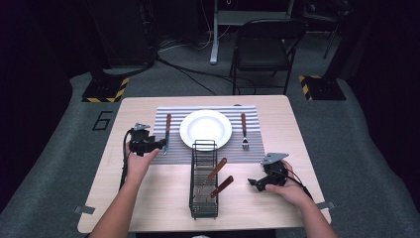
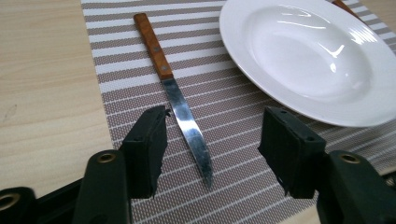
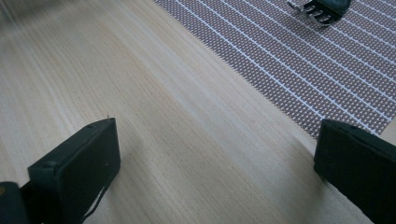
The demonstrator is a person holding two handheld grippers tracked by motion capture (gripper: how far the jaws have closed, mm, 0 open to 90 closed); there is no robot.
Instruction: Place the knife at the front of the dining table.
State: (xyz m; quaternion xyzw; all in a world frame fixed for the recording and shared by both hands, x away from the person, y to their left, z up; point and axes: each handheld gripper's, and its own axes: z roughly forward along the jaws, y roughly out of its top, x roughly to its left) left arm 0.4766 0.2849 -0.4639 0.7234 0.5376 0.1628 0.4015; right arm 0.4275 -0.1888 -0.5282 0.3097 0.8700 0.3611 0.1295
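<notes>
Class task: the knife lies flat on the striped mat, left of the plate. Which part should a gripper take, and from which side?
Grip the knife by its wooden handle, from above, jaws across its width: it lies flat, and the handle is thicker than the blade.

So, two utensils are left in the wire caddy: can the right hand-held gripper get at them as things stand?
Probably yes. The right hand-held gripper is open and empty, beside the caddy, and both wooden handles stick up out of its open top on that side, with nothing between.

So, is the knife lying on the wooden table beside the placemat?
No, the knife lies wholly on the striped placemat, left of the white plate.
</notes>
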